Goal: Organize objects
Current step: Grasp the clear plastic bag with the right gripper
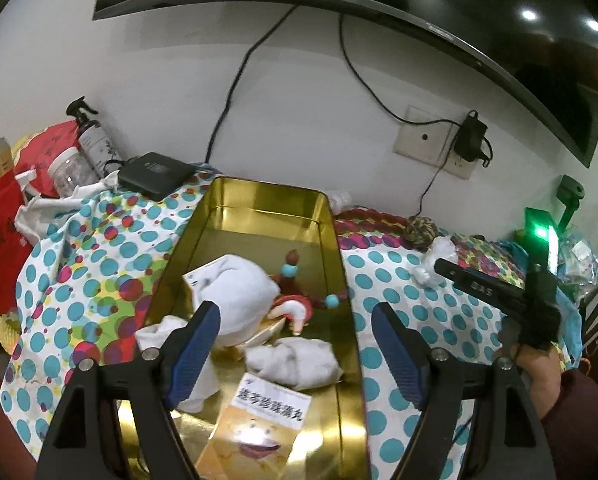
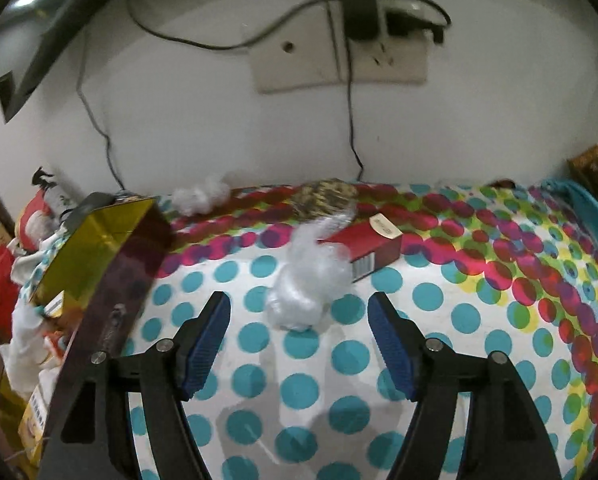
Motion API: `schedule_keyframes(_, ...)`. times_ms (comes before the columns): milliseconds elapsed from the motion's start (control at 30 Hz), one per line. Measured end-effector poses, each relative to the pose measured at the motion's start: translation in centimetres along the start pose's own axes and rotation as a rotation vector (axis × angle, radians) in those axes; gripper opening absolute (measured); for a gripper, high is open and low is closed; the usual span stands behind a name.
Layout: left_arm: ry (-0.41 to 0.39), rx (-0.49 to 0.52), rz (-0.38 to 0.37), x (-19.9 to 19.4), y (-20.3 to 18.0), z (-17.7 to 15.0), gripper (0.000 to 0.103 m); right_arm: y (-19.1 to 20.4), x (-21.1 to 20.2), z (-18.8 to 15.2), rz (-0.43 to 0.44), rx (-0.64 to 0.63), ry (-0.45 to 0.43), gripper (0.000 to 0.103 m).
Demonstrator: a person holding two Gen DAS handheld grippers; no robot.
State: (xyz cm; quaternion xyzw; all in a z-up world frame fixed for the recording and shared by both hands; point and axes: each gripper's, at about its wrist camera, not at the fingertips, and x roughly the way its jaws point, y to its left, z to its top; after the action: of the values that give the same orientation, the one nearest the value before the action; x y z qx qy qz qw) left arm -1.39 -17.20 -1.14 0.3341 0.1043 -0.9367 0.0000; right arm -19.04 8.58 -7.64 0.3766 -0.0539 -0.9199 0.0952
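While the left gripper (image 1: 295, 344) hangs over the gold tin (image 1: 331, 216), its fingers stand wide apart and hold nothing; inside the tin lie a white cloth toy (image 1: 239, 284), a bead string (image 1: 295, 272), a rolled sock (image 1: 295, 362) and a leaflet (image 1: 267, 404). Further right, the right gripper (image 2: 299, 340), equally wide and empty, faces a crumpled plastic wrap (image 2: 303, 284) on the dotted cloth (image 2: 439, 300), just before a red box (image 2: 375, 244).

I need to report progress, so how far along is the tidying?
Partly done: the gold tin already holds a white cloth, beads and a leaflet. Both claws, left and right, are open and empty. Still out: the plastic wad and red box.
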Motion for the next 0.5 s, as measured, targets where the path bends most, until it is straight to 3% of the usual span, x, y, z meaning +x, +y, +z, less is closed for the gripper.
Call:
schedule_keyframes(400, 0.017, 0.110, 0.001, 2.3, -4.7, 0.8, 0.080, -0.1, 3.2, 0.8, -0.034, -0.012, 0.047, 0.067)
schedule_keyframes(433, 0.015, 0.121, 0.001, 2.4, -5.2, 1.0, 0.080, -0.2, 3.5, 0.8, -0.035, -0.013, 0.055, 0.061)
schedule_keyframes(467, 0.010, 0.132, 0.004, 2.6, -5.8, 1.2, 0.080, -0.4, 3.7, 0.8, -0.021, -0.007, 0.067, 0.046)
schedule_keyframes(500, 0.009, 0.145, 0.005, 3.0, -6.6, 1.5, 0.080, -0.6, 3.8, 0.8, -0.011, -0.002, 0.075, 0.037)
